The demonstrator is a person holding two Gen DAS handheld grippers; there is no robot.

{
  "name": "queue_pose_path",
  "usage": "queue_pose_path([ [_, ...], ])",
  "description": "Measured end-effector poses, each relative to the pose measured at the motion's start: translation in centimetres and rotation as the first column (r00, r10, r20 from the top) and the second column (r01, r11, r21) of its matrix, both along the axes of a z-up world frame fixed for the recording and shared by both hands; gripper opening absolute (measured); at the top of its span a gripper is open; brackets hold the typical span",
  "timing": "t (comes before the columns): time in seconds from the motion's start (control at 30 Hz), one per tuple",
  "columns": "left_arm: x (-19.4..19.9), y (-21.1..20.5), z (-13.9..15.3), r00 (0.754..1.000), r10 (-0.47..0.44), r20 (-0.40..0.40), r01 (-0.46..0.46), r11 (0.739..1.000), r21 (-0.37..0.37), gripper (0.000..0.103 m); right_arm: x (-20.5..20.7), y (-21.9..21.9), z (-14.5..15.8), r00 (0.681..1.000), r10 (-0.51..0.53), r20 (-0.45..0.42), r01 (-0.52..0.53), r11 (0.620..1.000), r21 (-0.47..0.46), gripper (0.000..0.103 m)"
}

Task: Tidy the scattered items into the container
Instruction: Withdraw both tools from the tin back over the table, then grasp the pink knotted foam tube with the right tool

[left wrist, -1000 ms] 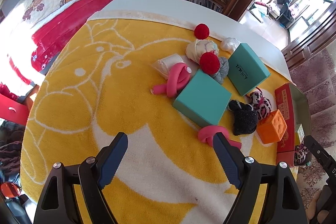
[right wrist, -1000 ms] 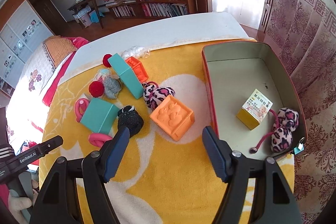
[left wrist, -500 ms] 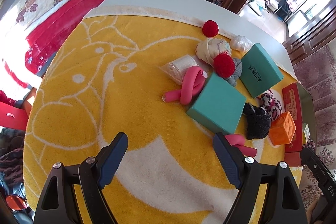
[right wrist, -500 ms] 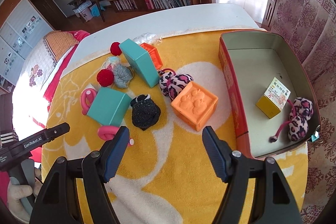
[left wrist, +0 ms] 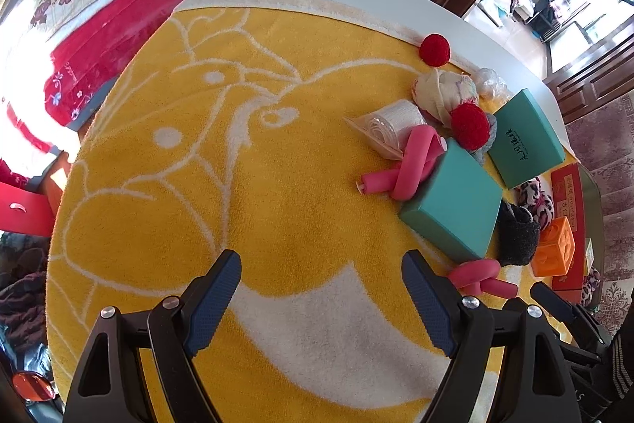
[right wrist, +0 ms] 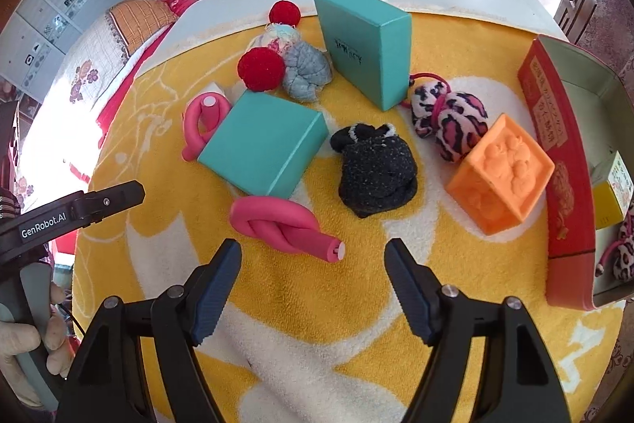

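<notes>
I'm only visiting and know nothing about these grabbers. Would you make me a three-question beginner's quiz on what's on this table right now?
1. True or false: the right gripper is holding something.
2. Which lies nearest the right gripper's fingertips? A) the orange cube B) the knotted pink foam roller C) the black sock ball
3. Fill in: the small yellow box sits inside the red ____.

Key: 1. False; its jaws are opening and nothing is between them. 2. B. 3. tin.
</notes>
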State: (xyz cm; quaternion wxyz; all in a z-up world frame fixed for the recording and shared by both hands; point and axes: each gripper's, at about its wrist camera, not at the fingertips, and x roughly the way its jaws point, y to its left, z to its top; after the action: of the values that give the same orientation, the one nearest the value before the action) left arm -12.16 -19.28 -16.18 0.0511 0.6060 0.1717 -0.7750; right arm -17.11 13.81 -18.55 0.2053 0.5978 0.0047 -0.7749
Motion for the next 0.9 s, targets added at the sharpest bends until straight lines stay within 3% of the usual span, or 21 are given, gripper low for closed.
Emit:
queue_pose_path([
  [0.6,-0.1,-2.7,-1.0,1.0,0.026,0.012,-0.026,1.0,0.013,0.085,-1.4,-4.4,-4.3,0.995,0.081,0.05,-0.085,0.992,0.096,0.079],
  [0.67,-0.2,-2.7,-1.0,1.0,0.025,0.013,-0.026,1.0,0.015,0.085,-1.3,-4.4,-4.2,0.995,0.089,0.039,-0.093,0.99,0.105,0.075],
  [0.7,-0.3,-2.7,-1.0,1.0,0.025,0.013,-0.025,1.0,0.016,0.085,-1.2,-4.4,-4.1,0.995,0.098,0.037,-0.101,0.99,0.102,0.063],
  [0.9,-0.9,-1.8,-1.0,1.0,0.002,0.011,-0.002,1.0,0.02,0.085,-0.7,-3.2,-3.2,0.996,0.079,0.027,-0.081,0.993,0.082,0.062],
])
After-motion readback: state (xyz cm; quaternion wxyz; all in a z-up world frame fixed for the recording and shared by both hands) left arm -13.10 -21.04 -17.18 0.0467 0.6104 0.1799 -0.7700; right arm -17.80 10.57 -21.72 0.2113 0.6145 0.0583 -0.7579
